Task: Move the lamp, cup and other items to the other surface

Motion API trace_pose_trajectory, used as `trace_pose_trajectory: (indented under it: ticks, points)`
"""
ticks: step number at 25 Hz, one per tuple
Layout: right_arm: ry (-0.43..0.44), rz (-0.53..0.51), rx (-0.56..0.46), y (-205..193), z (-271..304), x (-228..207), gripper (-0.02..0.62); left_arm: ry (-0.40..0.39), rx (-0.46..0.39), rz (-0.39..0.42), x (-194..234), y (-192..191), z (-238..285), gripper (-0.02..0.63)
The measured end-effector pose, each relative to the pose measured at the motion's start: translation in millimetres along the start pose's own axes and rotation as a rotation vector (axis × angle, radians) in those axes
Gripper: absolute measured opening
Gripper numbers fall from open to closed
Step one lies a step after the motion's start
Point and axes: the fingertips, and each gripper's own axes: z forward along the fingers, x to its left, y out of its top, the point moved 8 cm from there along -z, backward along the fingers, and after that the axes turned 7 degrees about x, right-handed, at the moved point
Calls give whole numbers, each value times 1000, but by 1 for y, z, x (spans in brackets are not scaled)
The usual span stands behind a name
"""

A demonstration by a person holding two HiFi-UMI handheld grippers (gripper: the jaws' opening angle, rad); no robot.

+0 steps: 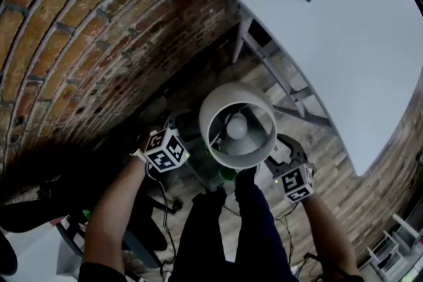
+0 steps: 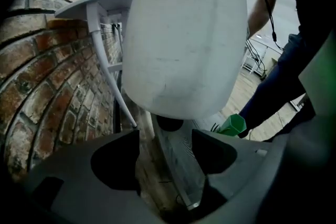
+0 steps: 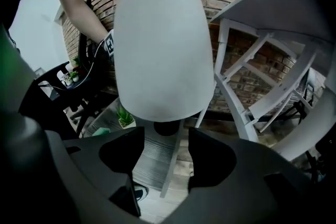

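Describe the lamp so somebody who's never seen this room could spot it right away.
Start at the brick wall and the white table beside it. Lower down, in front of that table, is the lamp. It is the only thing with a wide pale drum shade, open on top with a round bulb showing inside, unlike the small green cup near its foot.

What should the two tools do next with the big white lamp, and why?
Probably ease both in and close on the lamp just under its shade. The left tool and right tool stand open on either side of it, gripping nothing, so it cannot yet be lifted toward the white table.
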Motion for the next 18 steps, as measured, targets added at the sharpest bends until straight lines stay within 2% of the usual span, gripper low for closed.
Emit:
trace_pose_trajectory:
  ticks: [4, 8, 13, 18]
  points:
    - [-33, -58, -20, -6, 17, -7, 270, 8, 18, 110, 3, 5, 17, 309]
    - [-42, -70, -49, -6, 28, -13, 278, 24, -15, 112, 12, 12, 25, 311]
    - [-73, -153, -57, 6, 33, -17, 290, 75, -47, 213, 11, 26, 23, 306]
    - [-83, -161, -66, 13, 31, -21, 282, 92, -50, 216, 11, 26, 19, 305]
